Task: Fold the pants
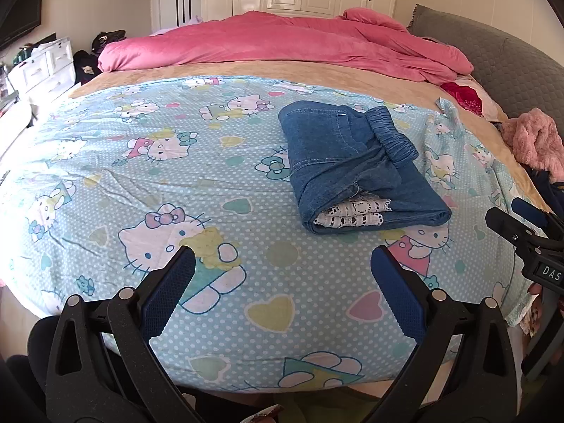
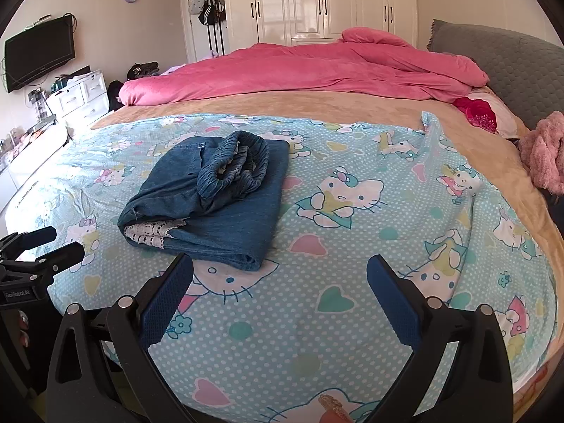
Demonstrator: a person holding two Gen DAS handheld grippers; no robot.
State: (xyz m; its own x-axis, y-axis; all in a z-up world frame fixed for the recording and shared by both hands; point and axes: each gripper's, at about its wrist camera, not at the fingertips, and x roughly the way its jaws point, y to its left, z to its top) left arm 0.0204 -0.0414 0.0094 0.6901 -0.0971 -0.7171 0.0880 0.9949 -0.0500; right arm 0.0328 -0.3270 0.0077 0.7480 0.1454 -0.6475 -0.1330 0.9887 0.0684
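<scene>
Blue denim pants [image 1: 352,169] lie folded into a compact bundle on the light blue cartoon-cat sheet [image 1: 176,183], elastic waistband on top, white lace hem showing at the near end. In the right wrist view the pants [image 2: 211,197] lie left of centre. My left gripper [image 1: 282,264] is open and empty, hovering over the sheet near the bed's front edge, short of the pants. My right gripper [image 2: 280,268] is open and empty, just in front and right of the pants. Each gripper shows at the other view's edge: the right one [image 1: 528,232], the left one [image 2: 42,250].
A pink duvet [image 1: 282,46] is bunched across the far side of the bed. A grey headboard [image 1: 511,56] and fluffy pink garment [image 1: 535,141] are at right. White drawers [image 2: 81,95] and a wall TV [image 2: 38,53] stand at left, wardrobes behind.
</scene>
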